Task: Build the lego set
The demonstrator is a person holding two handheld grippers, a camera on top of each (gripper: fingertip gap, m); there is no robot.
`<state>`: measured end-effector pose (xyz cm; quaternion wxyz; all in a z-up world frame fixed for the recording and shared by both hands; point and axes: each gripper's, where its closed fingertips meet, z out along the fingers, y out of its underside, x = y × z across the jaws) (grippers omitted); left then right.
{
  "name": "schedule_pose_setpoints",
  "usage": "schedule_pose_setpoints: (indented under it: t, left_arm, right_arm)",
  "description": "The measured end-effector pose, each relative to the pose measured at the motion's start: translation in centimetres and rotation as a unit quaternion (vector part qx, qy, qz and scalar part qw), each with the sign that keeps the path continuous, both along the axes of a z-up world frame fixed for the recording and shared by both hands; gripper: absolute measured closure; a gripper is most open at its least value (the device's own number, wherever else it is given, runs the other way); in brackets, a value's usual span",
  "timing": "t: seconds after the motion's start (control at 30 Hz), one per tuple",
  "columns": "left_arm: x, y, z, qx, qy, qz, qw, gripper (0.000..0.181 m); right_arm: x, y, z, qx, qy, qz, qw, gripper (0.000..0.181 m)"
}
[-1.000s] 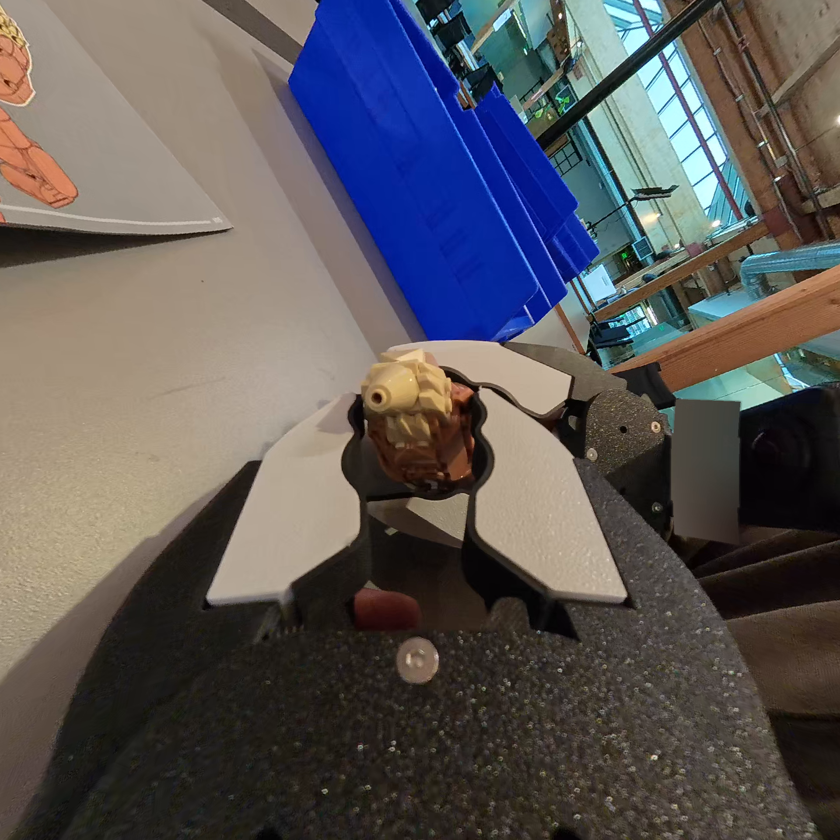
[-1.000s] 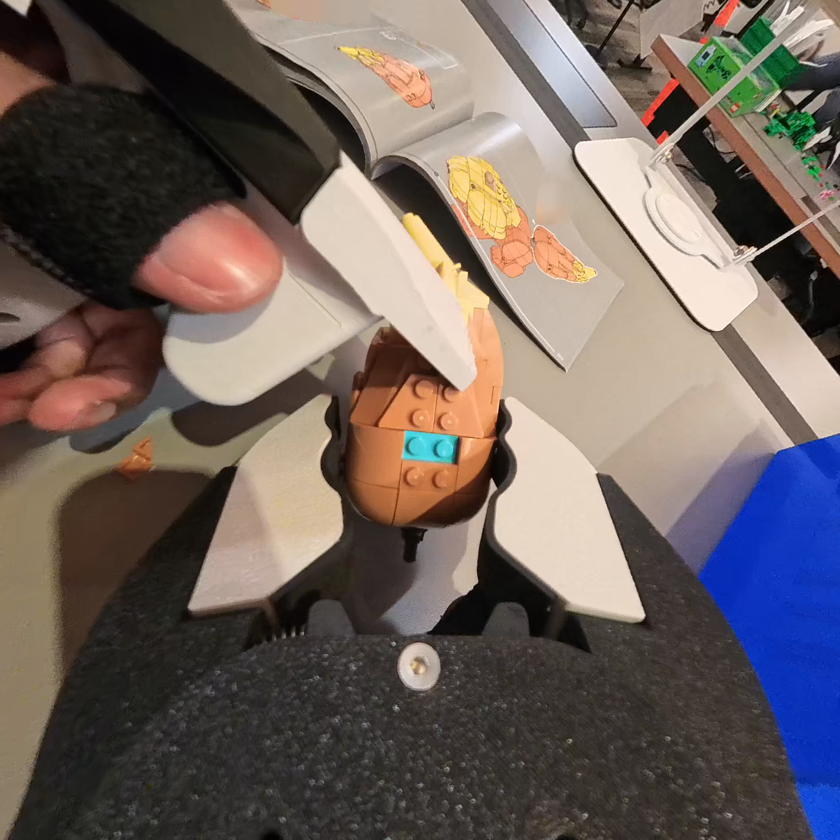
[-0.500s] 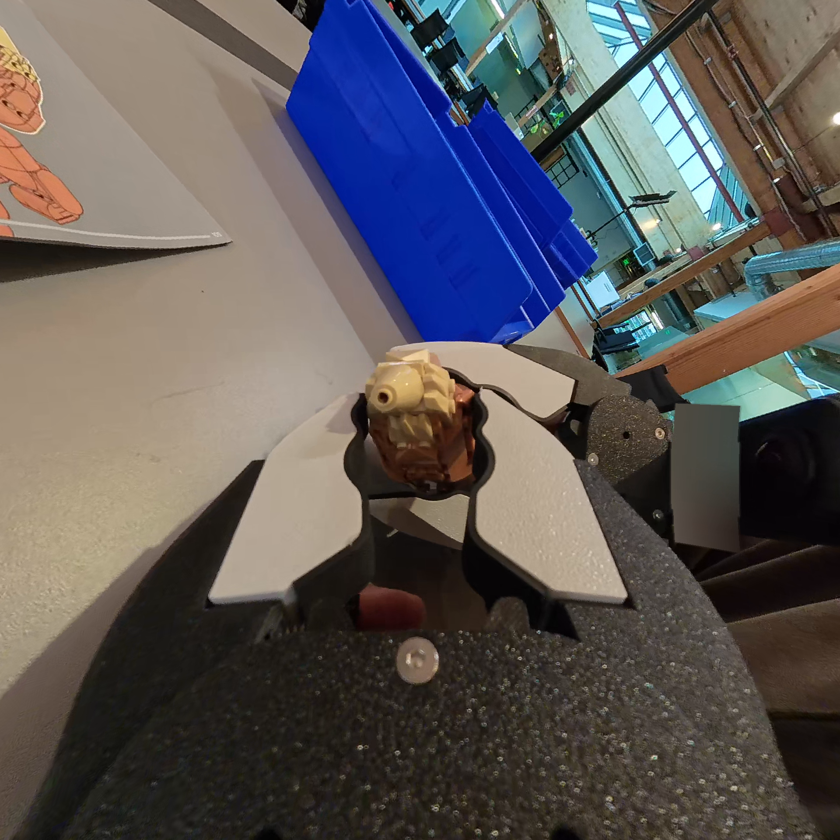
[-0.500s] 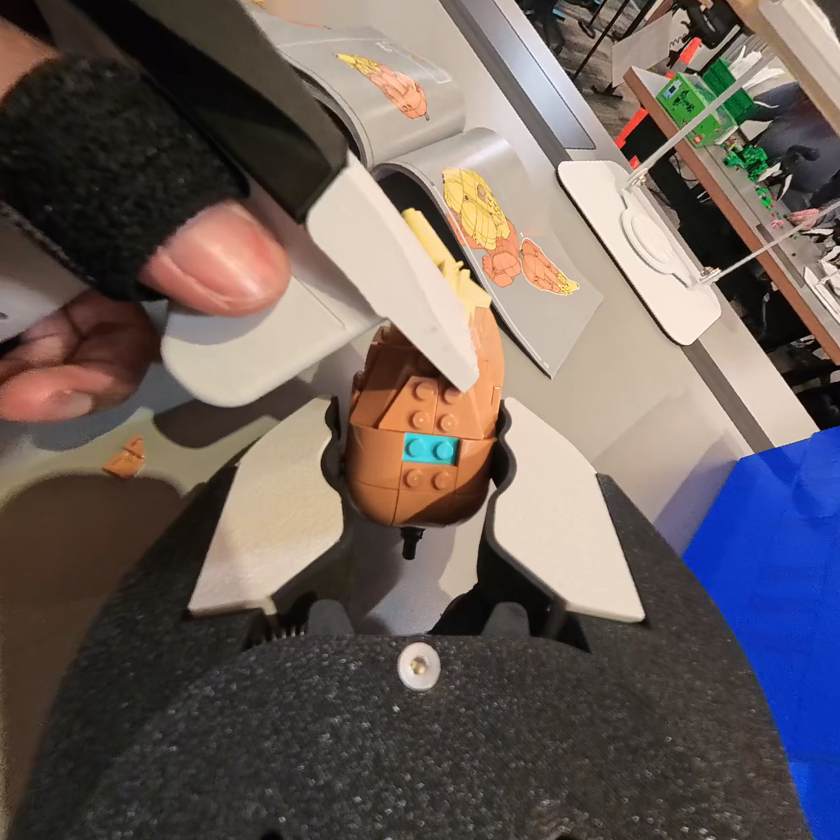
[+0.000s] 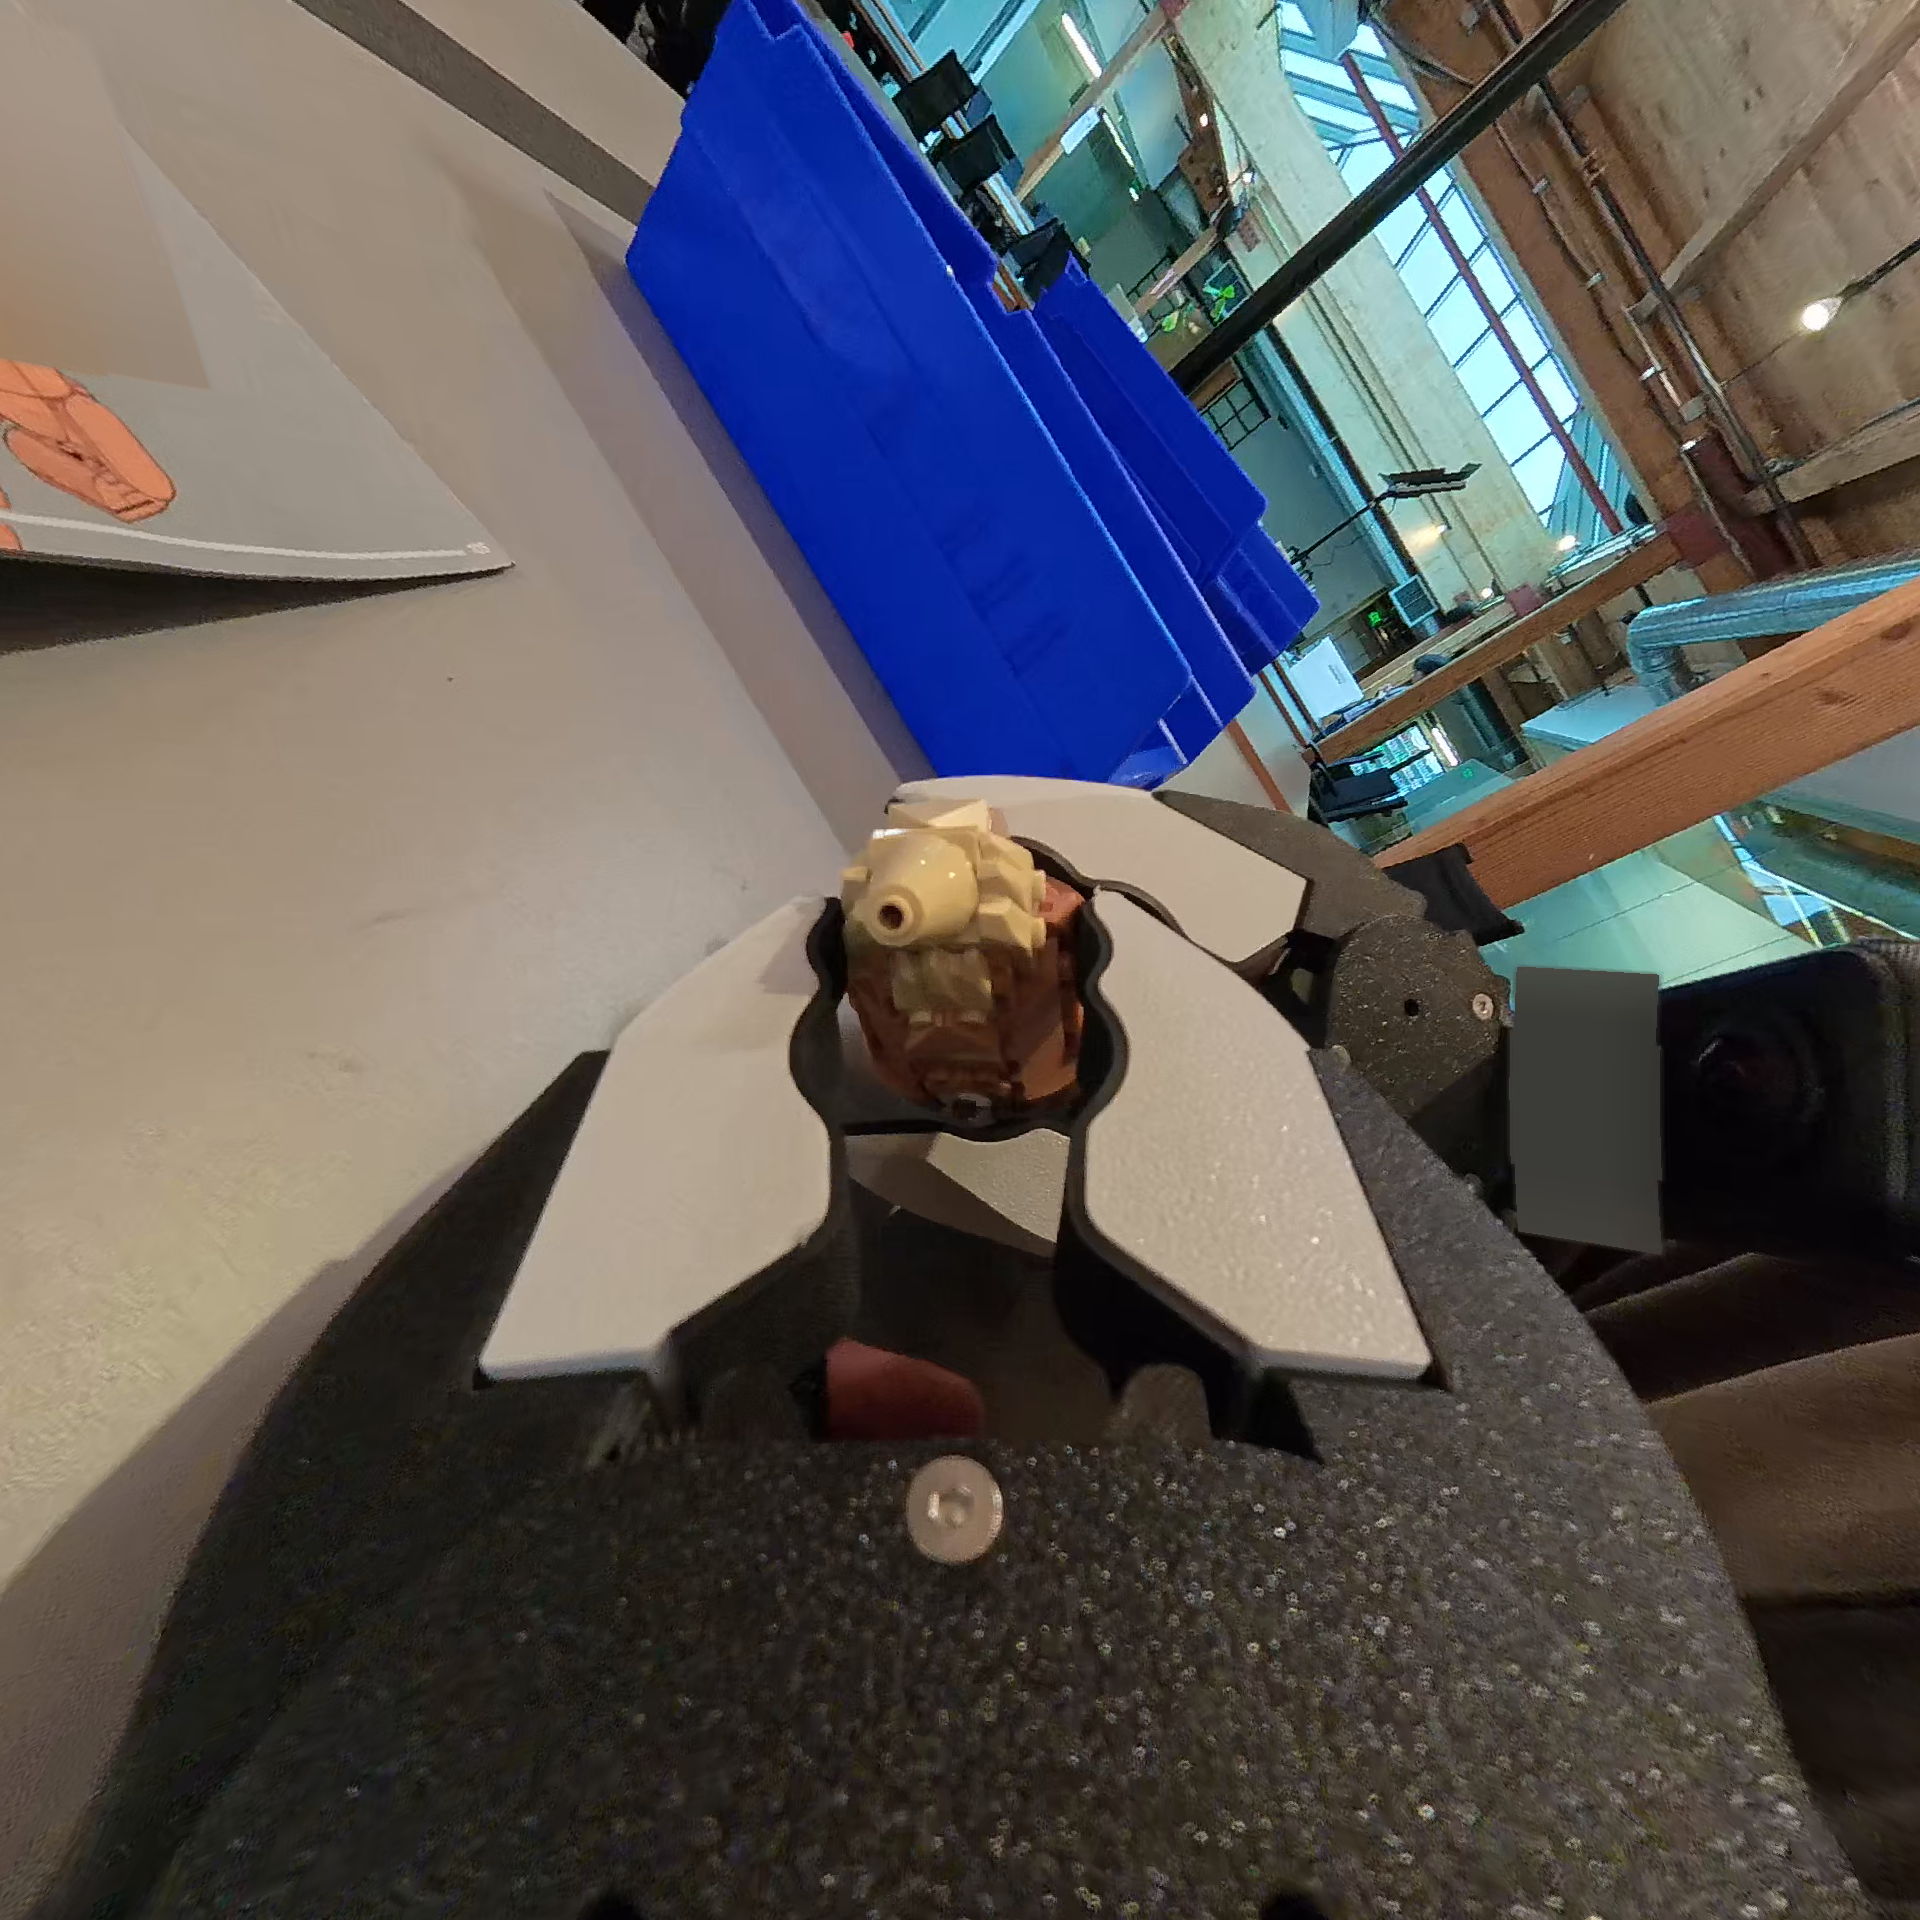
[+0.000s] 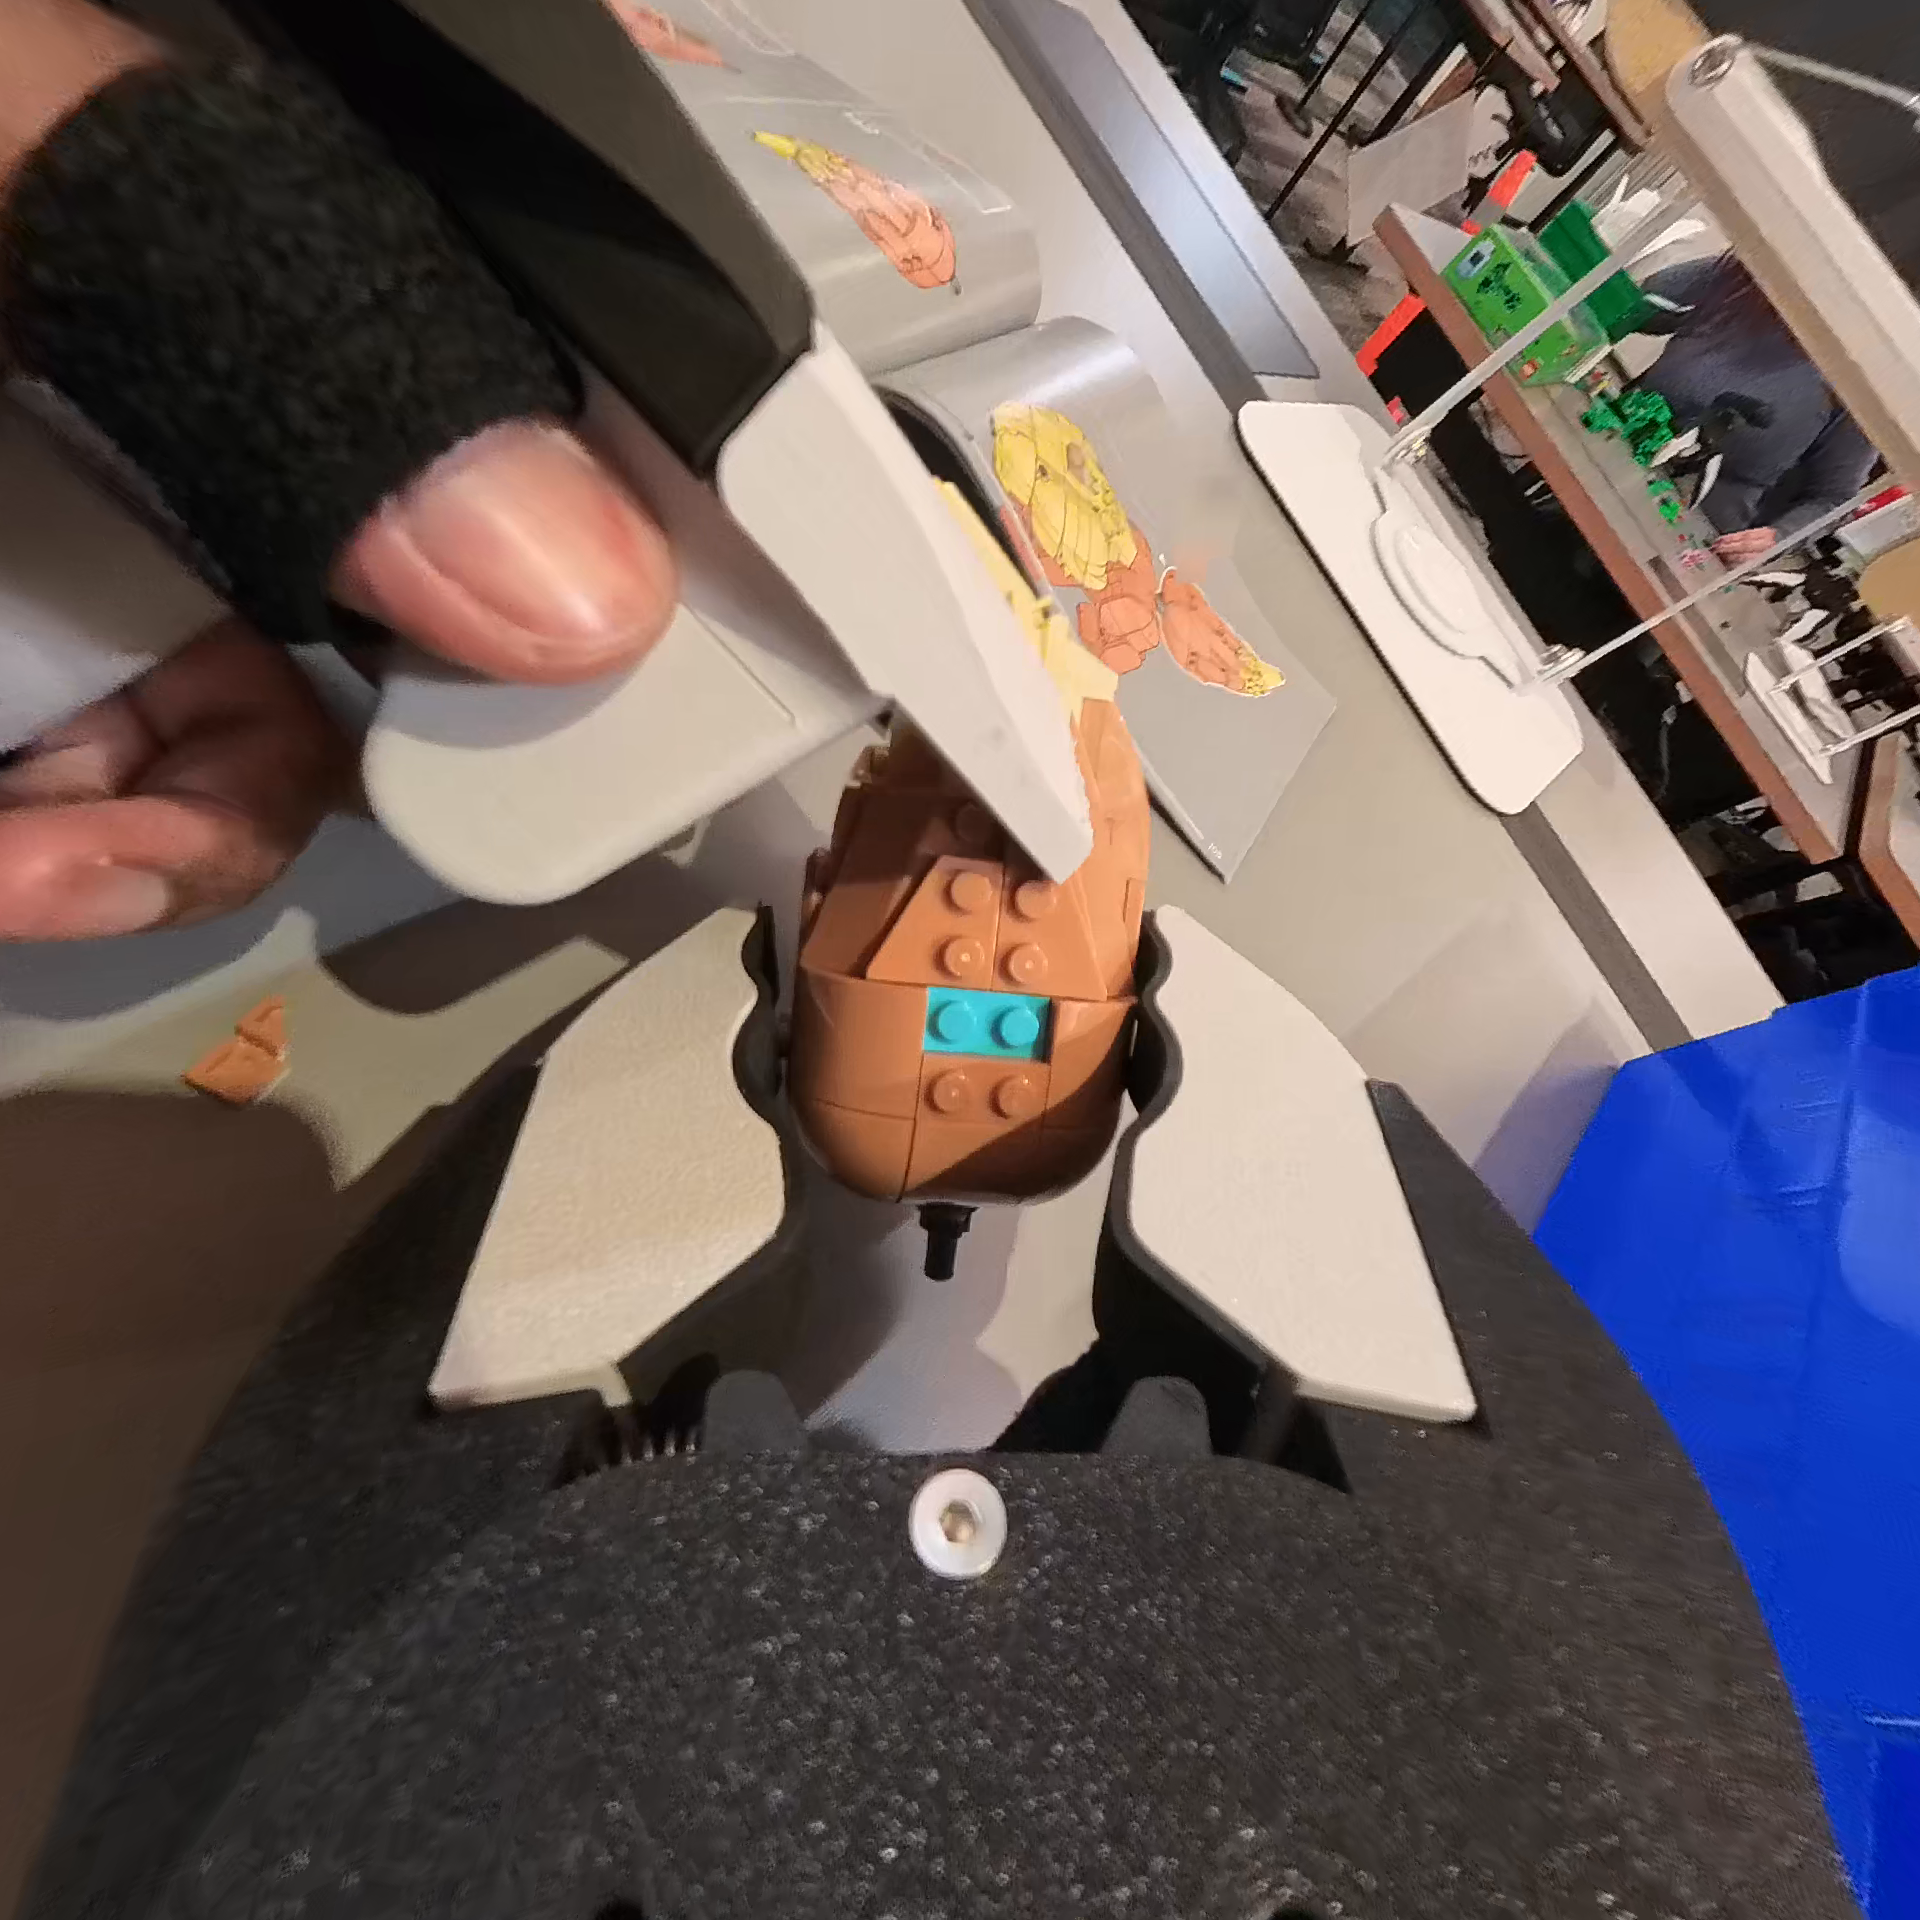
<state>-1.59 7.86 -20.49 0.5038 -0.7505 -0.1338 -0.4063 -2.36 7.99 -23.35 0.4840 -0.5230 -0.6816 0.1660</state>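
Both grippers hold one brown lego model (image 6: 966, 1081) above the grey table. It has a teal plate (image 6: 987, 1023) on its side and tan and yellow pieces at its far end. My right gripper (image 6: 961, 1039) is shut on its rounded lower body. My left gripper (image 5: 956, 987) is shut on the tan-topped end of the model (image 5: 935, 925). In the right wrist view the left gripper's fingers (image 6: 914, 644) come in from the upper left, held by a gloved hand (image 6: 281, 343). The right gripper's fingers (image 5: 1174, 873) show behind the model in the left wrist view.
An open instruction booklet (image 6: 1143, 582) lies on the table (image 5: 364, 883) beyond the model. A small loose orange-brown piece (image 6: 241, 1055) lies at the left. A white pad with a clear stand (image 6: 1403, 592) sits further right. Blue bins (image 5: 935, 468) line the table's edge. Both grippers' tips are close together, under 4 cm apart.
Both grippers keep the same hold on the model. The pair has shifted and tilted slightly over the table, so the booklet and bins sit differently in view.
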Motion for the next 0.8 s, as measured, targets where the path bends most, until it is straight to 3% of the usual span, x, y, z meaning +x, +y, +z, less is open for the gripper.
schedule_pose_setpoints:
  t: [0.37,0.8]
  left_arm:
    - [-0.23,0.13,0.64,0.001,-0.099,-0.027,0.995,0.139]
    - [-0.32,0.39,0.67,-0.009,-0.150,-0.028,0.988,0.138]
  right_arm:
    - [-0.03,0.42,0.71,-0.007,0.018,-0.009,1.000,0.112]
    - [-0.17,0.37,0.76,-0.015,0.028,-0.011,0.999,0.112]
